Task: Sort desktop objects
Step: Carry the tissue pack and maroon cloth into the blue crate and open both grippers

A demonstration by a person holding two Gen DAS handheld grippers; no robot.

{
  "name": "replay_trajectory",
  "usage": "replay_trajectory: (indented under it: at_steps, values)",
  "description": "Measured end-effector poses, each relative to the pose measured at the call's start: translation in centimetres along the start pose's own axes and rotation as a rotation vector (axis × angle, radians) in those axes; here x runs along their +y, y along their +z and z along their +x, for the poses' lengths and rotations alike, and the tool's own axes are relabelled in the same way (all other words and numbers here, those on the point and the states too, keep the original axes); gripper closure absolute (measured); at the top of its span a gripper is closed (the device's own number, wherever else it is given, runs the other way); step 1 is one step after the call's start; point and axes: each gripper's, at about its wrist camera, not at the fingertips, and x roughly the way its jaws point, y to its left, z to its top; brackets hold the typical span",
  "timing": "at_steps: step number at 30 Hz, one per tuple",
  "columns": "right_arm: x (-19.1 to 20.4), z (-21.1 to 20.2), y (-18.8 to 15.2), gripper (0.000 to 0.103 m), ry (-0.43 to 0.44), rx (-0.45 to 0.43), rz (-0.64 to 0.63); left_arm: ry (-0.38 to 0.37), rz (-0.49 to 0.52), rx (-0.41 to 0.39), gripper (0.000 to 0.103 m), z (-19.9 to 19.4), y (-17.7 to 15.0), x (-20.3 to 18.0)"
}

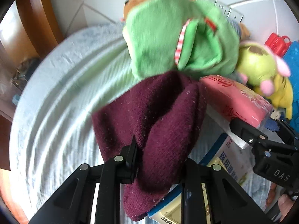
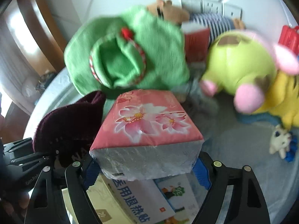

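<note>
Maroon knit hat (image 1: 149,127): limp, folded, hanging off the surface, pinched at its lower edge. Pink tissue pack (image 2: 147,128): flower print, clear plastic end toward camera, lifted, tilted, just beside the hat. Green hat (image 2: 123,54) with red-white trim: blurred, mouth open, behind both. Blue-white box (image 2: 134,199): flat, beneath the pack.

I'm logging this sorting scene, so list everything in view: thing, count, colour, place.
knit hat: 1, maroon, in left gripper
tissue pack: 1, pink, in right gripper
fleece garment: 1, green, behind both
plush toy: 1, lime and pink, right
plush tiger: 1, yellow, far right
medicine box: 1, white and blue, beneath the pack
small figurine: 1, white, right
left gripper: 1, black
right gripper: 1, black
</note>
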Motion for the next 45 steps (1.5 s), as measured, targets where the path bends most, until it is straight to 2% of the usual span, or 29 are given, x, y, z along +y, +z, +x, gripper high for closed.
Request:
replay_trajectory:
  at_steps: [7,10,14,24,31,35,41,45]
  values:
    - [3.3,-4.9,0.7,0.019,-0.027,-0.123,-0.026,-0.01,0.026,-0.115,0.081,-7.5,0.7,-1.8]
    - [4.8,-7.0,0.3,0.02,-0.047,-0.169,-0.032,-0.021,0.044,-0.159,0.081,-9.2,1.7,-2.1]
    - [4.3,-11.1,-1.3,0.019,-0.081,-0.217,-0.02,-0.05,0.082,-0.197,0.081,-11.5,2.8,-3.4]
    - [1.7,-21.1,-4.6,0.019,-0.223,-0.329,0.037,-0.175,0.205,-0.264,0.081,-17.5,0.8,-9.8]
    - [-3.6,-27.6,-6.8,0.019,-0.272,-0.415,0.088,-0.233,0.273,-0.301,0.081,-20.9,-0.2,-17.2]
    - [-8.2,-32.3,-7.6,0.019,-0.272,-0.491,0.099,-0.253,0.305,-0.361,0.081,-23.5,-0.2,-23.5]
    - [-17.9,-40.3,-8.8,0.019,-0.294,-0.586,0.092,-0.31,0.331,-0.427,0.081,-27.0,0.5,-34.9]
    - [-24.5,-46.3,-8.9,0.019,-0.349,-0.642,0.091,-0.377,0.364,-0.458,0.081,-29.7,2.0,-44.0]
